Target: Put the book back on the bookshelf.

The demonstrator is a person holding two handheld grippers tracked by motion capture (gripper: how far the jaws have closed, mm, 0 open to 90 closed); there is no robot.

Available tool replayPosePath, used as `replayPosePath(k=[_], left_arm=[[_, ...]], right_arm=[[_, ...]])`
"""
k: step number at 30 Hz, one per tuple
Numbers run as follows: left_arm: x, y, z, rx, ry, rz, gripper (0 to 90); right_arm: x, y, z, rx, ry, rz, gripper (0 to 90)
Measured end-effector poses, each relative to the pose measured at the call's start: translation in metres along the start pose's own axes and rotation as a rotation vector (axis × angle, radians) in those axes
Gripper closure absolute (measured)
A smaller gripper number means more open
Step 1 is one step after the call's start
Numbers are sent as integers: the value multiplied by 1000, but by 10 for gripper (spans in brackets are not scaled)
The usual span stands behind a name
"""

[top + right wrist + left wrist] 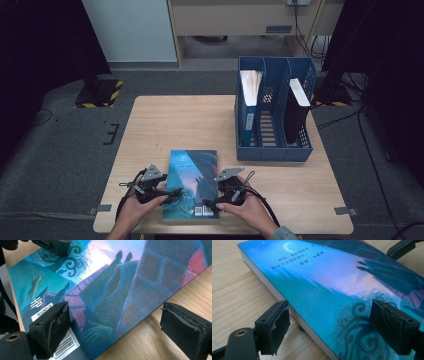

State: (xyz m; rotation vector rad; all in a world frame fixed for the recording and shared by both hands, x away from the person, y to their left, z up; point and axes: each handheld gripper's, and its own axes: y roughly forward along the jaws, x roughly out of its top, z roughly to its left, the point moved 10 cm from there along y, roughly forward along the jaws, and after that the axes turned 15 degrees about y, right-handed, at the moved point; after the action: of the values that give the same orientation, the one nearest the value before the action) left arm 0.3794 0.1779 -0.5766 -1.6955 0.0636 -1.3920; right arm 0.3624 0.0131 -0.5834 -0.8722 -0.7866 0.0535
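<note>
Dim, soft overhead light; dark, murky edges.

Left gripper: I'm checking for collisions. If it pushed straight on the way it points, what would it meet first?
Probably the book: the left gripper, jaws open, straddles its page edge, so the cover lies directly ahead; depth is uncertain.

A light wooden table [175, 120] stands on grey carpet [55, 150] in a dim room.

Behind the table, a pale panel [131, 30] rises beside a beige cabinet [235, 17] with an open recess under it. Dark curtains [40, 40] hang at both sides, leaving the edges in shadow. A black stand base edged with yellow-and-black hazard tape [99, 93] sits on the floor at the left; another [330, 95] sits at the right. Black cables [370, 150] trail over the carpet on the right. Grey tape strips [346, 211] mark the floor near the table's front corners. Soft light falls evenly on the tabletop.
</note>
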Motion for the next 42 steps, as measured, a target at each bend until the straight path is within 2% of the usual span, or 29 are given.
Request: replayPosePath(k=[5,11,15,18,23,27,32,42], left_arm=[[0,0,0,-3,0,-2,157],[-1,0,1,-3,7,-2,156],[-4,-3,7,15,-6,1,147],[-6,-4,10,16,-20,-2,144],[-6,-3,10,11,-36,-6,130],[-7,-2,10,0,-52,-10,124],[-7,-1,10,-6,-52,-12,123],[-3,5,10,-22,-38,-27,111]], right_arm=[[-3,3,-2,52,68,13,88],[-2,3,0,25,48,40,91],[-1,6,7,23,18,43,91],[0,9,10,25,17,43,89],[-1,10,9,76,38,28,85],[-3,12,8,106,58,42,67],[-3,12,7,115,45,46,58],[-5,13,5,135,72,56,39]])
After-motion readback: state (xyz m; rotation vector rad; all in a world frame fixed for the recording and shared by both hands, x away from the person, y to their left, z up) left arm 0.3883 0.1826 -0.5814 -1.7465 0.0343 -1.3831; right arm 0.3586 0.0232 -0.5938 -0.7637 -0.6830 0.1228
